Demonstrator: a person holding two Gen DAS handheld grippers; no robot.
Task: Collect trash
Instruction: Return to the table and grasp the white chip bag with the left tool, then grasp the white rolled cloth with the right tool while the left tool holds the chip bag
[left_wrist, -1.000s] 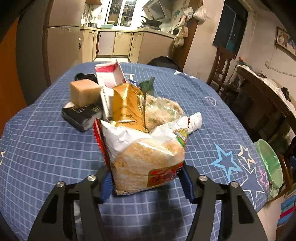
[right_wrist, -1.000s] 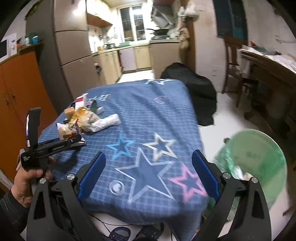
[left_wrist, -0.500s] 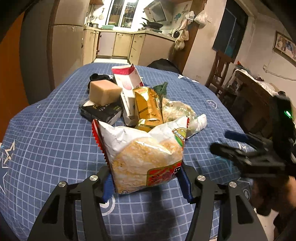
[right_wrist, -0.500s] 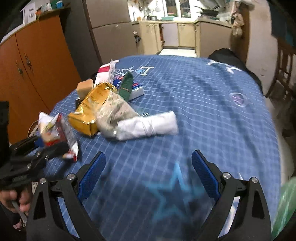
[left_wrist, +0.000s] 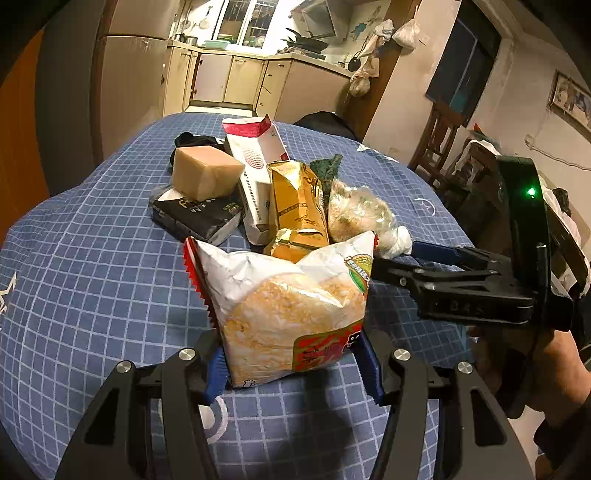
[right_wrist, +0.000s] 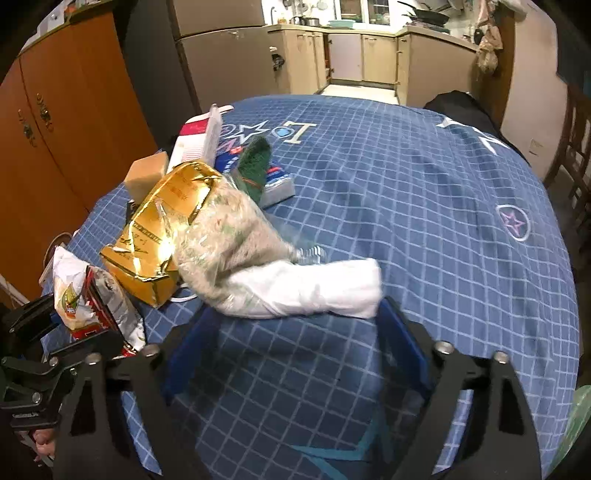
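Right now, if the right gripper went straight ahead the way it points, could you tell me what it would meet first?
Most likely the white rolled plastic bundle, lying across the path of the open right gripper between its blue pads. Just behind it lies the clear crumpled plastic bag. Depth is hard to judge.

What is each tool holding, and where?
Left tool pinches the white crinkly snack bag by its bottom end. Right tool is open, holding nothing.
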